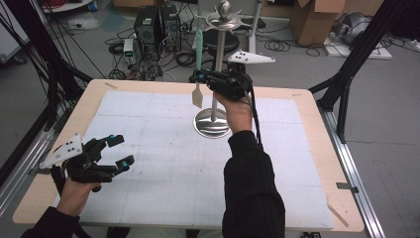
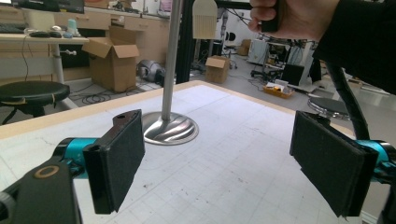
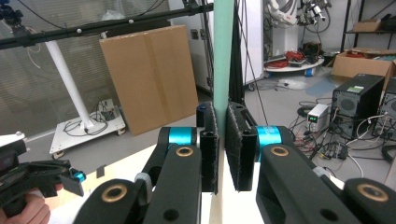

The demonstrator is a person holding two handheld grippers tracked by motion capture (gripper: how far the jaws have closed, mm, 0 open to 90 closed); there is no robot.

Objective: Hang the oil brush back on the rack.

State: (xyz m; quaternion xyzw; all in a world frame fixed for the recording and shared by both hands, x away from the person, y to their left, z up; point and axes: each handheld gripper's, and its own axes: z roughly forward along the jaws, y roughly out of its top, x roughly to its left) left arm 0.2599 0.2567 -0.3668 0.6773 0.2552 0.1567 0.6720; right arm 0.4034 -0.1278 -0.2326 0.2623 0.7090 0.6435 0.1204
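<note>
Two black forearms come in from the bottom of the high view. At the near left corner of the tabletop [image 1: 307, 148] the left hand [image 1: 74, 196] holds the left gripper [image 1: 116, 151] low and level, pointing across the gridded mat [image 1: 163, 173]; its fingers [image 2: 116, 158] stand wide apart with nothing between them. The right arm reaches forward and up, the right hand [image 1: 237, 111] lifting the right gripper [image 1: 199, 76] beside the metal stand [image 1: 215, 119]. Its fingers [image 3: 210, 149] are closed on the mint-green handle of a spatula [image 1: 198, 64], which hangs upright, its pale blade [image 1: 197, 96] pointing down, clear of the mat. From the right gripper view the handle runs out of the top edge and the blade is hidden behind the fingers. Whether the spatula's top touches a hook on the stand cannot be made out.
</note>
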